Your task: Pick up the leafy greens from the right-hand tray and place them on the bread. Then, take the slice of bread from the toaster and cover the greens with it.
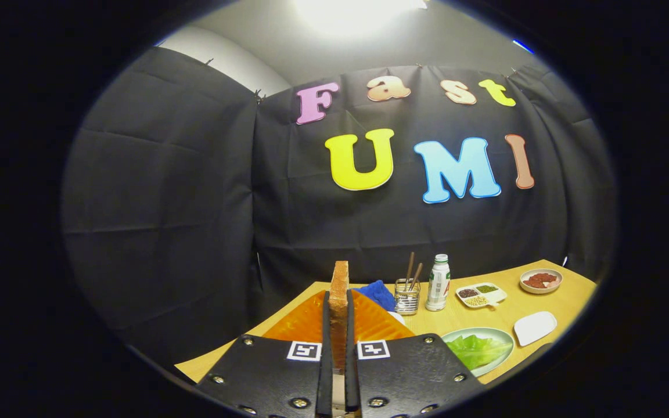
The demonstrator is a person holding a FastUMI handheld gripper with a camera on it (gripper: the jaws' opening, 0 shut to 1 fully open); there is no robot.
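Observation:
A slice of bread (340,302) stands on edge between the two fingers, and my gripper (339,316) is shut on it, holding it above the table. The slice's top edge sticks up past the fingertips. Beneath and behind the slice lies an orange ribbed surface (305,322). To the right of the fingers, a pale green plate (500,335) holds leafy greens (477,350). The toaster and the lower bread are hidden by the gripper body.
On the wooden table (561,305) beyond the fingers: a blue cloth (380,293), a wire holder with chopsticks (407,296), a white bottle (439,283), a divided dish of beans (481,294), a bowl of red food (540,280) and a white dish (535,327).

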